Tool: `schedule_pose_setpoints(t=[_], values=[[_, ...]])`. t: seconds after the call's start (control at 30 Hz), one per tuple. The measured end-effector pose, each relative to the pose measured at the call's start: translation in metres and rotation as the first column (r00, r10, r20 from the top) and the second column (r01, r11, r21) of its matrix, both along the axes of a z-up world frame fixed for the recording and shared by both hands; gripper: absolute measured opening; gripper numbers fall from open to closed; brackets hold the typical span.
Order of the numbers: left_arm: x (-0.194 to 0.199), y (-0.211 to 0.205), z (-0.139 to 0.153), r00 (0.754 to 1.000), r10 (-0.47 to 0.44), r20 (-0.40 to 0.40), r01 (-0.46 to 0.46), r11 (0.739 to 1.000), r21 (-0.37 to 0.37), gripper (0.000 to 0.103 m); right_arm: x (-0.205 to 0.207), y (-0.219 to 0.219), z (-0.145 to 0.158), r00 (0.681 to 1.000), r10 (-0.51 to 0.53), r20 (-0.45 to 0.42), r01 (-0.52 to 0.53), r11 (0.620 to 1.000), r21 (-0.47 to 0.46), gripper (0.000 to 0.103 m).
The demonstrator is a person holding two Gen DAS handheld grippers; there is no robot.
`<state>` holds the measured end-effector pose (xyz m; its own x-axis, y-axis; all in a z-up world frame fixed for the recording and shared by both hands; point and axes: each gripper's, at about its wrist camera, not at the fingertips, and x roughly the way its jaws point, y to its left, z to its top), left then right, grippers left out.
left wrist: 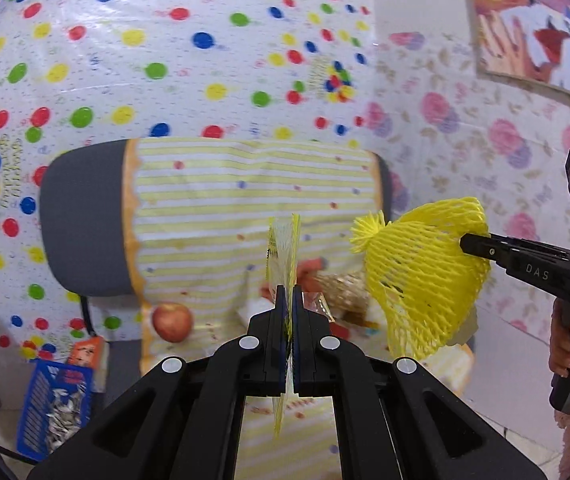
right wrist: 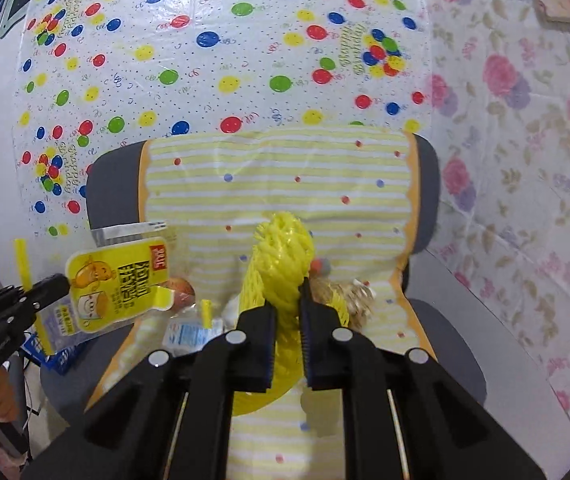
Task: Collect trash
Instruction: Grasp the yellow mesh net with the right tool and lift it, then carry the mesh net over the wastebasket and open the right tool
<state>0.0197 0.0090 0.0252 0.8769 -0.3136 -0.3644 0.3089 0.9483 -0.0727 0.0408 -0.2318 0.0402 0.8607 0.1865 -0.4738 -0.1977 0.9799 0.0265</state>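
Clamped between the left gripper [left wrist: 290,300] jaws at lower centre, a flat yellow snack wrapper [left wrist: 283,248] is standing edge-on, while the right gripper [left wrist: 470,245] is pinching a yellow foam fruit net [left wrist: 421,276] at mid right, above the striped chair cover [left wrist: 245,184] holding an apple [left wrist: 173,322]

Right wrist view: the right gripper [right wrist: 288,312] is squeezing the net [right wrist: 281,256] narrowly at centre; the wrapper [right wrist: 119,284] is hanging at left from the left gripper [right wrist: 55,284]

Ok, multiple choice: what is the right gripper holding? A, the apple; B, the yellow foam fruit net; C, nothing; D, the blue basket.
B: the right gripper is shut on the yellow foam net, which the left wrist view also shows hanging from its tip.
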Motion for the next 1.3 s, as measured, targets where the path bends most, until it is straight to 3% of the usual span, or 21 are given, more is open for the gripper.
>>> schedule_pose_setpoints(t=[0.37,0.63,0.77,1.03,1.2,1.3], values=[[-0.069,-0.078,-0.047,0.977,-0.210,-0.027,0.209,0.977,-0.027,0.002,-0.124,-0.055,-0.034,0.974,-0.226,0.009,0.226,0.974,-0.027,0.011],[-0.108,-0.135,-0.101,0.902,-0.416,-0.116,0.418,0.908,-0.012,0.002,-0.201,-0.093,-0.079,0.905,-0.421,-0.062,0.416,0.906,-0.074,0.012],[-0.119,-0.158,-0.122,0.863,-0.484,-0.147,0.489,0.872,0.000,0.002,-0.236,-0.110,-0.108,0.849,-0.518,-0.105,0.508,0.854,-0.113,0.012],[-0.121,-0.211,-0.164,0.772,-0.567,-0.287,0.597,0.802,0.020,0.004,-0.250,-0.134,-0.161,0.790,-0.556,-0.258,0.548,0.829,-0.109,0.012],[-0.109,-0.235,-0.179,0.745,-0.575,-0.339,0.619,0.785,0.031,0.007,-0.237,-0.149,-0.186,0.768,-0.554,-0.321,0.558,0.825,-0.089,0.014],[-0.102,-0.248,-0.185,0.726,-0.579,-0.371,0.634,0.773,0.036,0.011,-0.226,-0.158,-0.202,0.755,-0.543,-0.368,0.558,0.827,-0.073,0.024]])
